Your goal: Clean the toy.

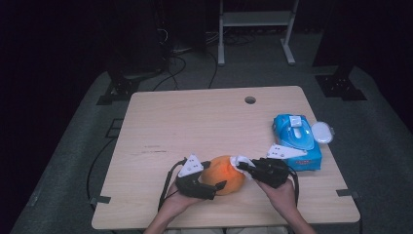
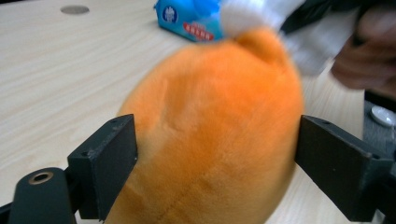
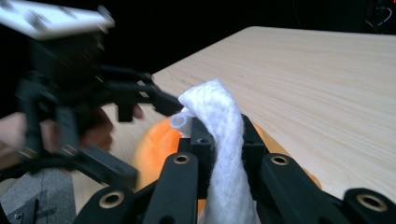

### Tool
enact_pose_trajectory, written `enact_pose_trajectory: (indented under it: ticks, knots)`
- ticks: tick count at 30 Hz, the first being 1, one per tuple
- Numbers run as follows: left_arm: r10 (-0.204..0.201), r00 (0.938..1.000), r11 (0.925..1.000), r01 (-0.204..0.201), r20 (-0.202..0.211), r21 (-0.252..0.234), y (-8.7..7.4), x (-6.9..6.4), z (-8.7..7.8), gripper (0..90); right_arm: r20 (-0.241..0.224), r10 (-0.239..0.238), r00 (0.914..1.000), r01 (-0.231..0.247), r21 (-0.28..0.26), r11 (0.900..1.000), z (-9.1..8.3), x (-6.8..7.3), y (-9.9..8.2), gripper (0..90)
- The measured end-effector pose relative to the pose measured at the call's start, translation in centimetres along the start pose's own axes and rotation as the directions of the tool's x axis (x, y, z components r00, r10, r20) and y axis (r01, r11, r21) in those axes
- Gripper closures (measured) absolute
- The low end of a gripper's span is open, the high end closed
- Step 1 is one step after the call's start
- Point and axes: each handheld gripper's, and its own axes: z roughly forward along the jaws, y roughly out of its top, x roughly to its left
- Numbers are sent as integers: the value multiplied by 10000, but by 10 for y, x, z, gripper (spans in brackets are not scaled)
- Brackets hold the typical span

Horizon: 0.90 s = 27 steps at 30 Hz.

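Observation:
An orange plush toy point(image 1: 224, 178) lies near the front edge of the wooden table point(image 1: 195, 122). My left gripper point(image 1: 216, 175) straddles it from the left with wide jaws. In the left gripper view the plush point(image 2: 215, 130) fills the gap of that gripper point(image 2: 217, 149); both pads lie at its sides without denting it. My right gripper point(image 1: 241, 166) is shut on a white wipe point(image 1: 242, 161) at the toy's upper right end. Seen along the right gripper's point(image 3: 223, 135) jaws, the wipe point(image 3: 219, 116) stands folded between them, just over the plush point(image 3: 149, 144).
A blue pack of wipes point(image 1: 297, 139) lies at the right edge, with a white round lid point(image 1: 322, 131) beside it. Farther back the tabletop has a cable hole point(image 1: 250, 100). A hand holds each gripper from the front edge.

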Motion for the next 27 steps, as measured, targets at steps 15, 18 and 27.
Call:
enact_pose_trajectory:
  ticks: [15, 18, 27]
  knots:
    - [-157, 9997, 9996, 153, -180, -249, 11, -2, -7, 250, 207, -799, 9966, 794, 229, 9966, 2, 9, 1, 804]
    - [-751, 9966, 9968, 759, -341, 235, 3, 9, -2, 101, 587, -649, 9962, 639, 195, 9978, -1, 2, 2, 804]
    - [365, 9988, 9990, -357, -318, 270, 14, -11, -5, 396, 125, -893, 9959, 891, 137, 9959, 3, 15, 5, 804]
